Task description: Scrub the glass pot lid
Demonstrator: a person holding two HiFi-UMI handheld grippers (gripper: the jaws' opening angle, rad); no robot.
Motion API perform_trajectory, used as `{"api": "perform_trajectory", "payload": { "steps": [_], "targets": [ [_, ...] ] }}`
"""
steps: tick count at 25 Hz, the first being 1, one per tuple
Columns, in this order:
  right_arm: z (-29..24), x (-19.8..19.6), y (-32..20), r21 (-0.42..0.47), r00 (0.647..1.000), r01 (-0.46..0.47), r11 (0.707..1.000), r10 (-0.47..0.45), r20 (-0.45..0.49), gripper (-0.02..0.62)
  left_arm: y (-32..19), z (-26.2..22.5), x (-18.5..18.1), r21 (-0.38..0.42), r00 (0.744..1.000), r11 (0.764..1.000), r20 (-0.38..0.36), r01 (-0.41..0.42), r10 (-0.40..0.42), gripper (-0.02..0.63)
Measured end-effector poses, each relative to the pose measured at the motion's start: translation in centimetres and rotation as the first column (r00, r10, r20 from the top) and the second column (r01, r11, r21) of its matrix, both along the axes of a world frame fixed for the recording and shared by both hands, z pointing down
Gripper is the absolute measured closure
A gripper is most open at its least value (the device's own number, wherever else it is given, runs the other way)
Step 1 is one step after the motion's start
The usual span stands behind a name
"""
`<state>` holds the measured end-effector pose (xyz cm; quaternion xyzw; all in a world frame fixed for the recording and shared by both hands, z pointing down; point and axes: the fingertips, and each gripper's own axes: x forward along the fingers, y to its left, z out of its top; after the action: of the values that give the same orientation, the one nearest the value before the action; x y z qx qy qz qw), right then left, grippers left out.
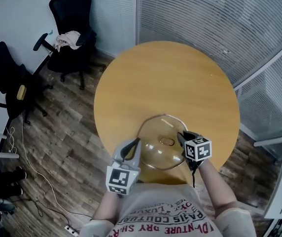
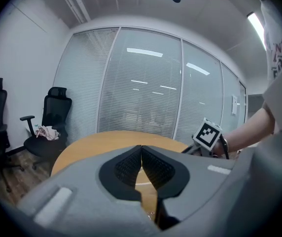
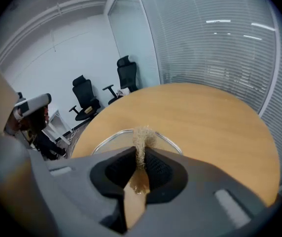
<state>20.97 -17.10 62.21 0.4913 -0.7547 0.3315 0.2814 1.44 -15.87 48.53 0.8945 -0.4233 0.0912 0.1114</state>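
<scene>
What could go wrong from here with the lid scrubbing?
1. The glass lid sits close to the table's near edge; a stroke toward the person could slide it off.
2. The left hand-held gripper is shut at the lid's rim, but a firm grip isn't clear, so the lid may skid.
3. The right hand-held gripper pinches the fibrous scrubber narrowly; pressure might twist it loose.

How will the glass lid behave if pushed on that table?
Likely stiff and slippery: the lid is clear glass lying flat on a smooth table, so it may slide. Probably breakable, and it sits near the table's near edge, so a hard shove looks risky.
</scene>
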Motion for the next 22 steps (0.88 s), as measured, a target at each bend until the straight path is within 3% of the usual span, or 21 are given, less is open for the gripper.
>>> {"api": "perform_trajectory", "payload": {
  "steps": [7,17,22],
  "targets": [
    [5.3,0.5,-1.8,-0.189,0.997,0.036,0.981,-0.047,-0.056,0.543,-0.2,1.6,-0.4,-0.031,1.0,0.999,0.011,0.028,-0.028,0.598],
    [7.3,-2.0,-2.6,-0.305,0.977,0.144,0.941,-0.184,-0.106,0.54,-0.1,2.2,-3.5,-0.052,0.998,0.997,0.024,0.057,-0.056,0.598],
    [7.4,-2.5,-2.8,-0.341,0.973,0.154,0.927,-0.202,-0.112,0.54,0.3,1.8,-4.6,-0.049,0.997,0.996,0.013,0.074,-0.073,0.598]
  ]
}}
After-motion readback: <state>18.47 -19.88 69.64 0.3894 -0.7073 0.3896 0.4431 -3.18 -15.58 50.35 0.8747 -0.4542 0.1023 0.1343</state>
